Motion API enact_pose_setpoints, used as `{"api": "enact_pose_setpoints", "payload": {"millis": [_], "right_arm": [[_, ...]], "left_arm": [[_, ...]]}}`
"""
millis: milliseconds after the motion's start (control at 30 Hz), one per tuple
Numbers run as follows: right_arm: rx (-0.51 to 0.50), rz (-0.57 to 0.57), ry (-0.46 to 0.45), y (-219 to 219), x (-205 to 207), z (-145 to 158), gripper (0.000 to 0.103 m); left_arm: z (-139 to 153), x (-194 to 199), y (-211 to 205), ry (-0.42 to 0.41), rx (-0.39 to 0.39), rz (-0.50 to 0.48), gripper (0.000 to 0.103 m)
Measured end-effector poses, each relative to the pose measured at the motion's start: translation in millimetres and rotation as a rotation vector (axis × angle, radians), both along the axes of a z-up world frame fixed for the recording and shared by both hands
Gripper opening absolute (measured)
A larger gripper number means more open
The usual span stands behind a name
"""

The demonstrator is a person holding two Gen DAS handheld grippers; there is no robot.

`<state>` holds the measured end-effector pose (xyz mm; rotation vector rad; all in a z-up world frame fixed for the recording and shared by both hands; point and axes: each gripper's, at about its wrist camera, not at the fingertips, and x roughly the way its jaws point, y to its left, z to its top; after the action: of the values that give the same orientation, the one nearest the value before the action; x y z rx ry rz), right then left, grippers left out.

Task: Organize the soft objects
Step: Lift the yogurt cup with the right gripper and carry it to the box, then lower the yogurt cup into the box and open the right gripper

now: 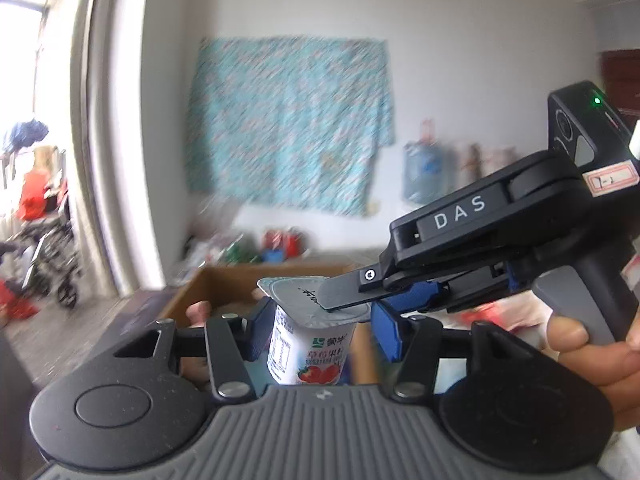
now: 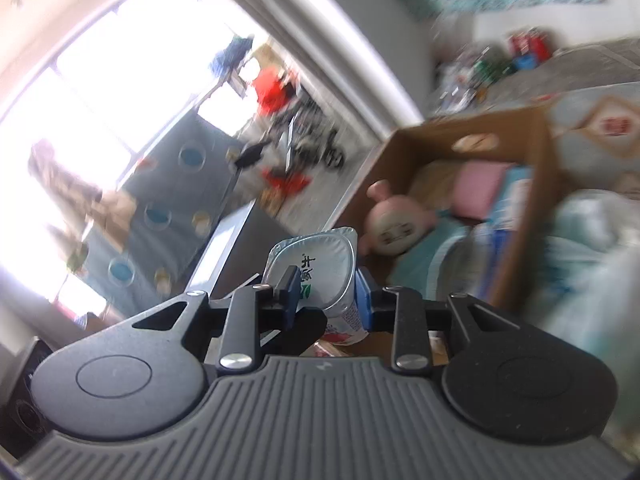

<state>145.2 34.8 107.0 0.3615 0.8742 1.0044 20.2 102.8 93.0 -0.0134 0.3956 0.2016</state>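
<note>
Yogurt cup (image 1: 310, 344): white, strawberry print, silver foil lid; upright in left wrist view, lid up, long axis vertical. Clamped at sides by left gripper (image 1: 320, 330); right gripper (image 2: 326, 294) narrowly pinching lid rim. Held above cardboard box (image 2: 540, 152) containing pink plush toy (image 2: 394, 226).

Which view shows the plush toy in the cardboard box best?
The right wrist view: the pink plush toy lies in the open box beside a pink cushion, blurred but recognisable. The left wrist view shows only the box's rim behind the yogurt cup; the toy is hidden.
</note>
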Motion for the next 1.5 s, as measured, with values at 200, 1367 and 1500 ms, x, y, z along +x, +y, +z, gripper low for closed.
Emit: {"api": "enact_pose_setpoints", "payload": {"millis": [200, 1367, 1500], "right_arm": [[-0.106, 0.088, 0.116, 96, 38, -34, 0.030], [-0.285, 0.079, 0.392, 180, 112, -165, 0.029], [-0.271, 0.098, 0.410, 190, 104, -170, 0.028]], "left_arm": [[-22, 33, 89, 0.164, -0.068, 0.079, 0.055], [-51, -14, 181, 0.265, -0.202, 0.227, 0.065], [-47, -25, 183, 0.243, -0.214, 0.257, 0.065]]}}
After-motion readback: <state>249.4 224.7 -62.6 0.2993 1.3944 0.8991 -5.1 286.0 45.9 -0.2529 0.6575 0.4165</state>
